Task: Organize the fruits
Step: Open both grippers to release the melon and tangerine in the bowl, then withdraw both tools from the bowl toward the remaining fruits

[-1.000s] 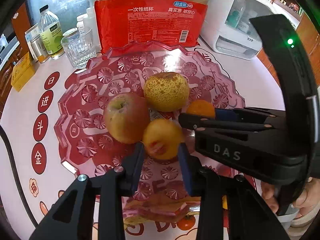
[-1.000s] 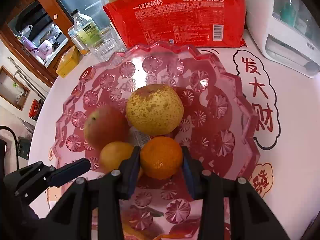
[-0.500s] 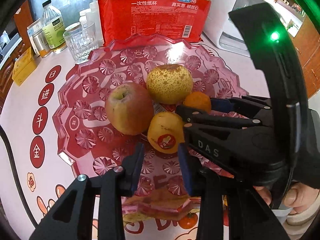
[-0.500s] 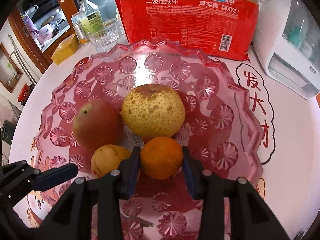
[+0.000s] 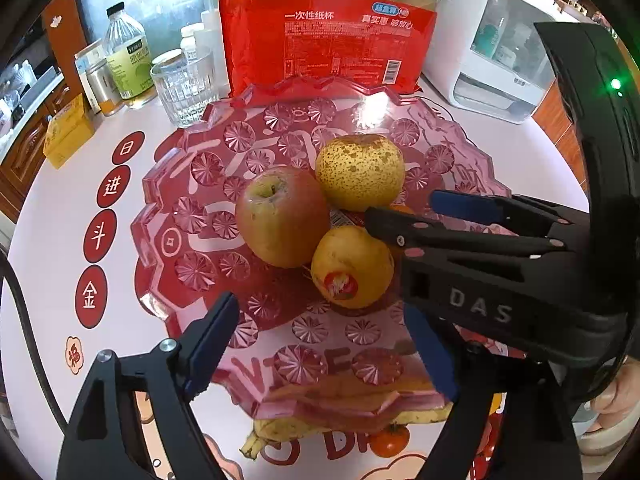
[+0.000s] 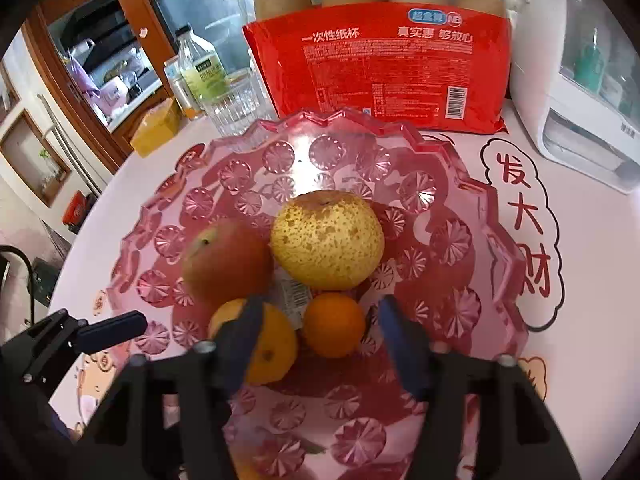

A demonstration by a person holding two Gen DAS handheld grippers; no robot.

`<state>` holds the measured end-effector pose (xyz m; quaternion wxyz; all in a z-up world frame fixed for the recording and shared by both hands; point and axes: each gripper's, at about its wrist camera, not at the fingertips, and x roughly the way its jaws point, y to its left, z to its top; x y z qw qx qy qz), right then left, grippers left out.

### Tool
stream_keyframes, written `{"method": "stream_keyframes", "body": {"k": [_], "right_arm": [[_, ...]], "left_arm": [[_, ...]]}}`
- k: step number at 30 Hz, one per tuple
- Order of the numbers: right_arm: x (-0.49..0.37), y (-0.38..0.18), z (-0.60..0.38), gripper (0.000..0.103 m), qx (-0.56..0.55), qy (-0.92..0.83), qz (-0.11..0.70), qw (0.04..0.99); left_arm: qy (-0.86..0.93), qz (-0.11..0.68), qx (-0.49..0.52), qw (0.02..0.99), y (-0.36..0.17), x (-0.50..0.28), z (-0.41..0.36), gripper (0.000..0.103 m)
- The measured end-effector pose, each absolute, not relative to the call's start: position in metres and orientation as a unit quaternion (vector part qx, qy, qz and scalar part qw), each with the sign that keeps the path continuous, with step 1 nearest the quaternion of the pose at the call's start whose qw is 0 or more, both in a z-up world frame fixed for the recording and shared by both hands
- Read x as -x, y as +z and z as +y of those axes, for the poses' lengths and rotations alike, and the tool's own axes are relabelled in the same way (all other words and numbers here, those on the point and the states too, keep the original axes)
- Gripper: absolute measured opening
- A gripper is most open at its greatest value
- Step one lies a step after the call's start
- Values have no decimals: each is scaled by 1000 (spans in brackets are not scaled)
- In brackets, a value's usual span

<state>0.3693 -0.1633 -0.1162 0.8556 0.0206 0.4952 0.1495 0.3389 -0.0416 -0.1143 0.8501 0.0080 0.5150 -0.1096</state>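
A scalloped, translucent pink plastic fruit tray (image 5: 168, 216) with pressed star motifs stands on a white table printed with red characters (image 5: 60, 208). Four fruits are clustered at the tray's centre: a red-and-yellow apple (image 5: 282, 216), a large speckled yellow pear (image 5: 360, 172), a small yellow fruit bearing a red sticker (image 5: 352, 266), and a small round orange (image 6: 334, 324).

The left gripper (image 5: 328, 344) has just been opening; its blue-padded fingers (image 5: 212, 336) now stand spread well apart, clear of the stickered yellow fruit, which rests on the tray just beyond them. The right gripper (image 6: 320, 332) has likewise just been opening: its jaws flank the orange with a visible gap on either side, so the orange sits free on the tray, touching the yellow fruit and lying just below the pear. In the left wrist view the right gripper crosses from the right edge, covering most of the orange.

Behind the tray stand a red plastic pack of brown paper cups (image 5: 328, 44), a ribbed clear drinking glass (image 5: 184, 88), a clear bottle with a green label (image 5: 128, 60), and a white countertop appliance (image 5: 492, 72). A yellow carton (image 5: 66, 132) lies at far left. A person's hand (image 5: 612, 396) holds the right gripper's handle.
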Motion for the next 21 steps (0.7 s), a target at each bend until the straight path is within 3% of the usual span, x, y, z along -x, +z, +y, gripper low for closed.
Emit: {"method": "stream_keyframes", "body": {"k": [21], "right_arm": [[-290,-35,-170,68,-3,138,439,888]], "left_arm": [[-104,467,-20,878,-58,-280,-34,93]]}}
